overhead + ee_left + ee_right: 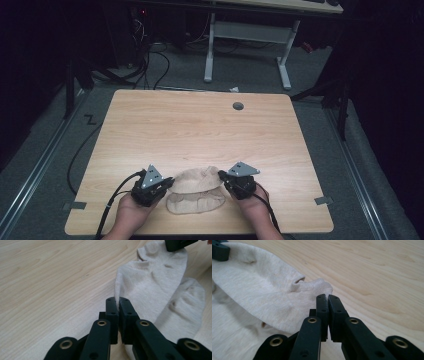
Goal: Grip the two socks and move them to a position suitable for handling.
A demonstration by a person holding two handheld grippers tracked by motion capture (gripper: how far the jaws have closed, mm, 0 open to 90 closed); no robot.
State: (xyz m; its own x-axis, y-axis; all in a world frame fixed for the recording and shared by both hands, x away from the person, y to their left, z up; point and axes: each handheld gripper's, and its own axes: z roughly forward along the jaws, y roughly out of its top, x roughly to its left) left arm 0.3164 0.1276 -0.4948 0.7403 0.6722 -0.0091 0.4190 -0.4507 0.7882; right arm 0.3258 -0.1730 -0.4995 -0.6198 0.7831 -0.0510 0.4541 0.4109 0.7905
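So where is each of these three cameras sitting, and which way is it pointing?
High view: fixed above the person's side, looking forward and down on the wooden table; both hands and forearms enter from below, with the left gripper and right gripper.
Left gripper view: rides on the left gripper, looking along its black jaws, shut on the upper beige sock.
Right gripper view: rides on the right gripper, jaws shut on that sock's other end.
Shared: each gripper view catches the opposite gripper's tip, and the lower sock.
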